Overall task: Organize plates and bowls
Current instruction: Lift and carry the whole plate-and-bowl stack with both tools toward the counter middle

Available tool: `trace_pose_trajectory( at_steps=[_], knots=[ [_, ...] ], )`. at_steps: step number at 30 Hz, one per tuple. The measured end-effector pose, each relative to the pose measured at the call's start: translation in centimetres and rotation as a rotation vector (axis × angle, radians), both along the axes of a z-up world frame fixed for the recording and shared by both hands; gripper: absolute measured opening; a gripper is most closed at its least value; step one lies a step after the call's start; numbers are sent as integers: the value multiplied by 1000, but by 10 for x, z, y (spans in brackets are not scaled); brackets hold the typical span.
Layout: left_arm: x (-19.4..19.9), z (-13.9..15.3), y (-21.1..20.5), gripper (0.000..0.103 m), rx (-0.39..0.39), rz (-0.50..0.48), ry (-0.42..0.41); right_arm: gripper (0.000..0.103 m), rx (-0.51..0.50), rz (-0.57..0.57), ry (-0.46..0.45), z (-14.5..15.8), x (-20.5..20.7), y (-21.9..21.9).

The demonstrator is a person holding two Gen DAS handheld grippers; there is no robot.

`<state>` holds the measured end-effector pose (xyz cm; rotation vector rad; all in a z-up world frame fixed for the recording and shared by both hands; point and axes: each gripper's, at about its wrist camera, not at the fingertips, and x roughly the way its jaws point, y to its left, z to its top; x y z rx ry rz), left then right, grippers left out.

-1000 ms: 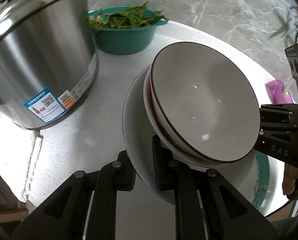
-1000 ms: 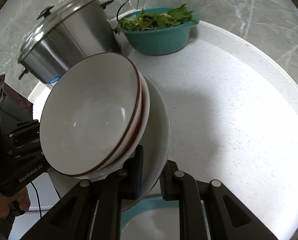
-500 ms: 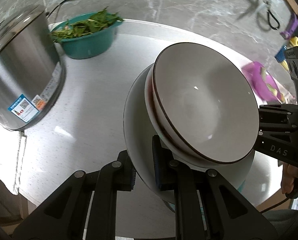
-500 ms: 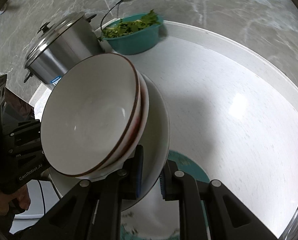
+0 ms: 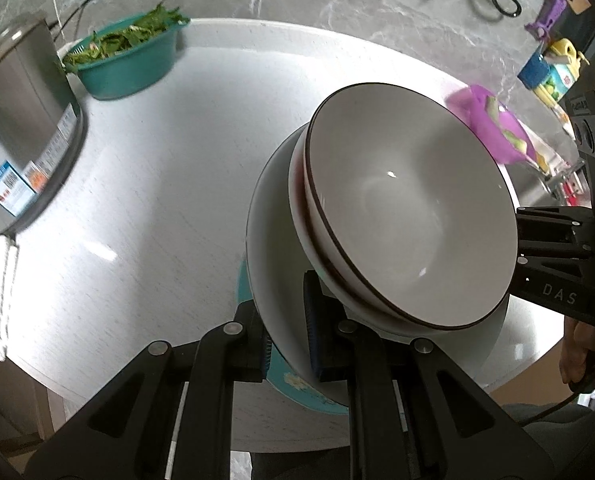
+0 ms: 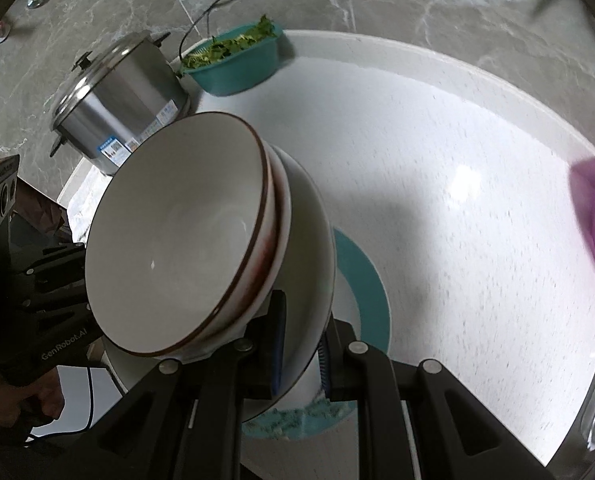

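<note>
Both jaws clamp the white plate (image 5: 273, 216) over a teal plate (image 6: 367, 280), purple bowl (image 5: 493, 128) beside.

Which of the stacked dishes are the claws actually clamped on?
The large white plate at the bottom; left claw and right claw pinch its rim. The brown-rimmed bowls only sit on it.

A: How are the two doing?
B: Left black hand-held gripper (image 5: 287, 340) clamped tight, pointing steeply down.
A: And the right black hand-held gripper (image 6: 301, 344)?
B: Same, clamped from the opposite side.
</note>
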<state>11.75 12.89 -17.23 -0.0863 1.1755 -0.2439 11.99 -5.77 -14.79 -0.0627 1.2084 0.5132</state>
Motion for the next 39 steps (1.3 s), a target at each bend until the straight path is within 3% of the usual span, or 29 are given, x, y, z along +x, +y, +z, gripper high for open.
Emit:
trace_pose_trajectory(
  at_steps=[7, 18, 34, 39],
  knots=[
    [-14, -35, -17, 12, 11, 3, 29, 16, -12, -7, 30, -30, -9, -10],
    [-23, -61, -24, 12, 25, 10, 41, 16, -28, -10, 54, -58, -16, -6],
    [-18, -65, -24, 12, 39, 49, 12, 17, -34, -4, 18, -65, -14, 3],
    [-24, -54, -17, 13, 50, 77, -25, 26, -39, -7, 1, -62, -20, 3]
  ],
)
